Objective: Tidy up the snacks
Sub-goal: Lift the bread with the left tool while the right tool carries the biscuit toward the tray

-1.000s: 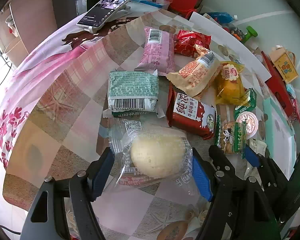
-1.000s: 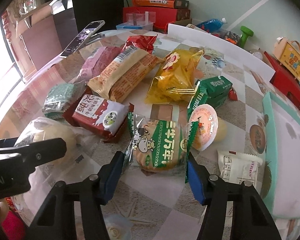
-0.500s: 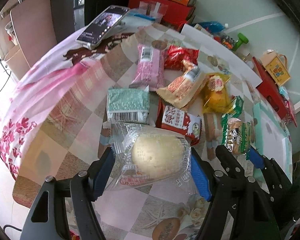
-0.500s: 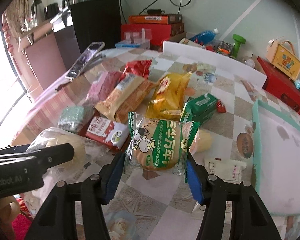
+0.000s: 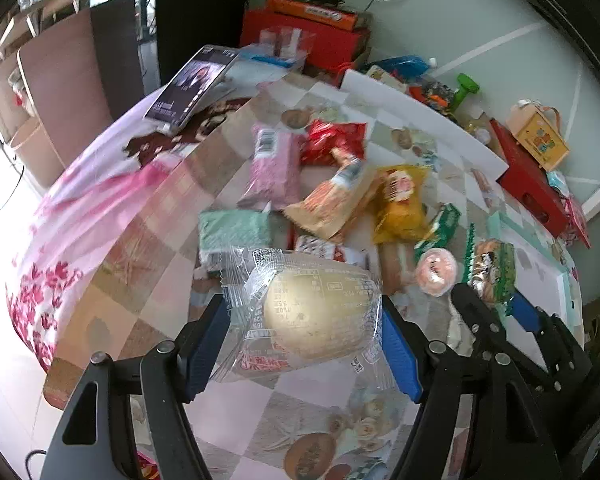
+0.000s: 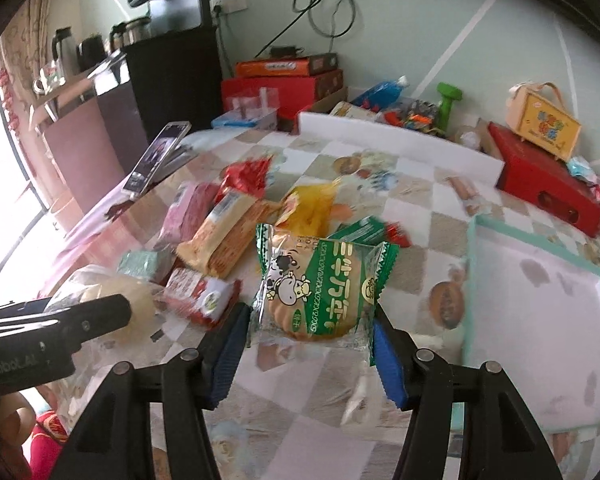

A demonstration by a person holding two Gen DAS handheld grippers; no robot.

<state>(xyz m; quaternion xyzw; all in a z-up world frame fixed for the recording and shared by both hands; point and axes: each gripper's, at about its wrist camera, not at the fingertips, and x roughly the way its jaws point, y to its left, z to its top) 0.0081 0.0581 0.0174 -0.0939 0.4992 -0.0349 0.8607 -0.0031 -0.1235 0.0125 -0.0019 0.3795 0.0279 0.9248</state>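
My left gripper [image 5: 304, 328] is shut on a clear-wrapped round bun [image 5: 312, 316] and holds it above the table. My right gripper [image 6: 312, 332] is shut on a green cracker packet with a cow on it [image 6: 320, 288], also lifted off the table; it shows in the left wrist view [image 5: 490, 272] too. On the table lies a heap of snacks: a pink packet [image 5: 274, 168], a red packet [image 5: 334, 142], an orange-tan biscuit packet [image 5: 332, 204], a yellow bag [image 5: 400, 204], a mint-green packet [image 5: 236, 232] and a jelly cup [image 5: 436, 272].
A pale tray with a teal rim [image 6: 540, 312] lies at the right of the table. A phone [image 6: 156, 156] leans at the far left. A white board [image 6: 400, 142], red boxes [image 6: 540, 188] and clutter stand along the back. The table's left edge drops off under a pink cloth [image 5: 80, 220].
Both grippers have risen from the table with their packets held. The bun and the cracker packet went up; the snack heap now looks smaller and farther away.
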